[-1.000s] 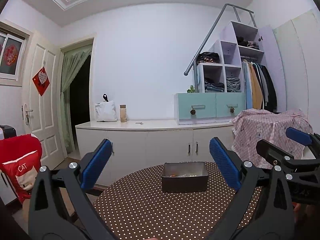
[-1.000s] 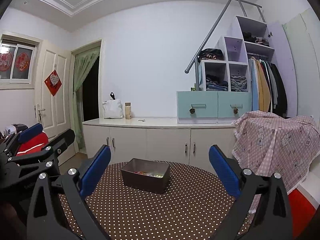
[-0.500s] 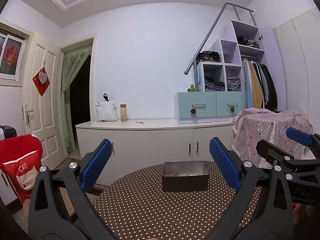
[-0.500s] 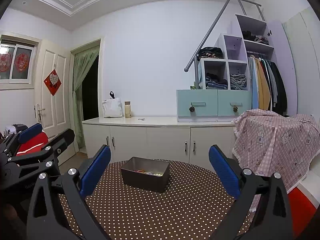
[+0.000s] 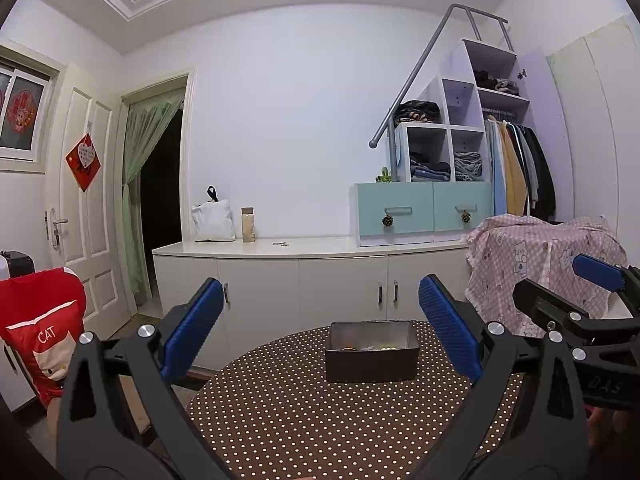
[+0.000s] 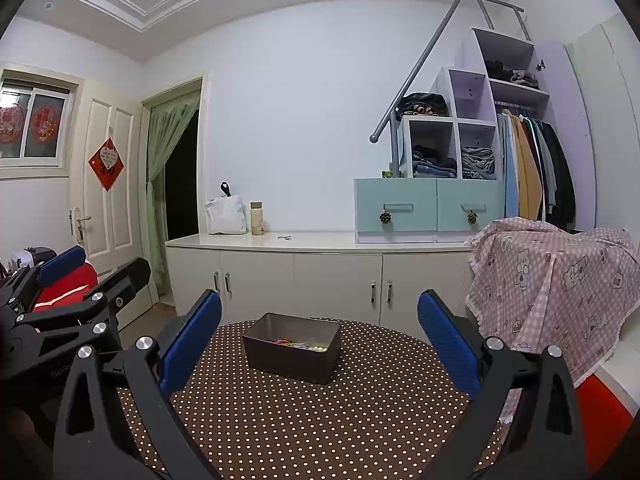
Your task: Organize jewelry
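Observation:
A dark rectangular box [image 5: 372,364] stands at the far side of a round table with a brown polka-dot cloth [image 5: 320,420]. Small colourful jewelry pieces [image 6: 298,345] lie inside the box [image 6: 292,360]. My left gripper [image 5: 320,328] is open and empty, held above the table's near part, short of the box. My right gripper [image 6: 320,332] is open and empty, also short of the box. The right gripper shows at the right edge of the left wrist view [image 5: 576,300]; the left gripper shows at the left edge of the right wrist view [image 6: 92,268].
A white sideboard [image 5: 304,276] runs along the wall behind the table, with a white bag [image 5: 213,221], a bottle [image 5: 248,225] and teal drawers [image 5: 424,212]. A pink checked cloth [image 6: 552,280] covers something at right. A red chair cover [image 5: 36,332] is at left.
Both views have shifted only slightly; the box sits a touch lower and nearer in the frames. Both grippers stay open and empty.

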`<state>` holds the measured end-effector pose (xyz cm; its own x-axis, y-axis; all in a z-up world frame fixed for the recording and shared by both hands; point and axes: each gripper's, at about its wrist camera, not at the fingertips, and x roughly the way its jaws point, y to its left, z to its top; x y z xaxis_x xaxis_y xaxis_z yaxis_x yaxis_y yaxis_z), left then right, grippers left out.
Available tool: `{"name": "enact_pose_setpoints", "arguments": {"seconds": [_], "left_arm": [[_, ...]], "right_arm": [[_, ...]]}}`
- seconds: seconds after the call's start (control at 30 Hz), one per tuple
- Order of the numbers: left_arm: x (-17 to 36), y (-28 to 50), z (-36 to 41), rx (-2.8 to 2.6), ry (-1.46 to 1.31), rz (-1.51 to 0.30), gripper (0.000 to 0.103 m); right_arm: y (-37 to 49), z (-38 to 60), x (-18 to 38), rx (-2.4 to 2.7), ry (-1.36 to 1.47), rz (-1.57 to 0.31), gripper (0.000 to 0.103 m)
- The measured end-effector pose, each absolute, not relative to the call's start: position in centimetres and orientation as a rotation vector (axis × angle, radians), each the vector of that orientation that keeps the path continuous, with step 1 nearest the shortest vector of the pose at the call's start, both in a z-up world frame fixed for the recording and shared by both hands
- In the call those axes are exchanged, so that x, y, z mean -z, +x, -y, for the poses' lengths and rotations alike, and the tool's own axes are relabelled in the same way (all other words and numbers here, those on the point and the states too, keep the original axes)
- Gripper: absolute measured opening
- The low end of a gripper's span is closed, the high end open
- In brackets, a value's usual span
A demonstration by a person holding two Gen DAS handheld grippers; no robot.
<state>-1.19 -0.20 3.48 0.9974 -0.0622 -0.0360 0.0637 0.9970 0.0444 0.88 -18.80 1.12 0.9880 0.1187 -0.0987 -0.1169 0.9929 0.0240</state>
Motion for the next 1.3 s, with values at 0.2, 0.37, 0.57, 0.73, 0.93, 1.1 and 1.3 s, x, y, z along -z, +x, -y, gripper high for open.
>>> {"name": "enact_pose_setpoints", "arguments": {"seconds": [0.2, 0.37, 0.57, 0.73, 0.93, 1.1, 1.3], "left_arm": [[-3.55, -1.0, 0.17, 0.059, 0.047, -0.034, 0.096], [-3.48, -1.07, 0.19, 0.047, 0.05, -0.022, 0.096], [-3.49, -0.96, 0.18, 0.051, 0.049, -0.025, 0.096], [-3.37, -0.98, 0.28, 0.049, 0.051, -0.025, 0.096], [-3.2, -0.92, 0.35, 0.052, 0.049, -0.031, 0.096], [-3.22, -0.9, 0.31, 0.052, 0.049, -0.032, 0.096], [-3.21, -0.87, 0.24, 0.055, 0.048, -0.034, 0.096]], "right_arm": [[0.86, 18.79, -1.08, -0.123, 0.02, -0.102, 0.095], [0.99, 18.91, -1.09, -0.124, 0.021, -0.103, 0.095], [1.14, 18.93, -1.08, -0.126, 0.023, -0.105, 0.095], [1.42, 19.13, -1.04, -0.127, 0.024, -0.109, 0.095], [1.52, 19.2, -0.96, -0.127, 0.025, -0.111, 0.095], [1.53, 19.15, -0.85, -0.126, 0.026, -0.113, 0.095], [1.41, 19.01, -0.67, -0.127, 0.028, -0.115, 0.095]]}}
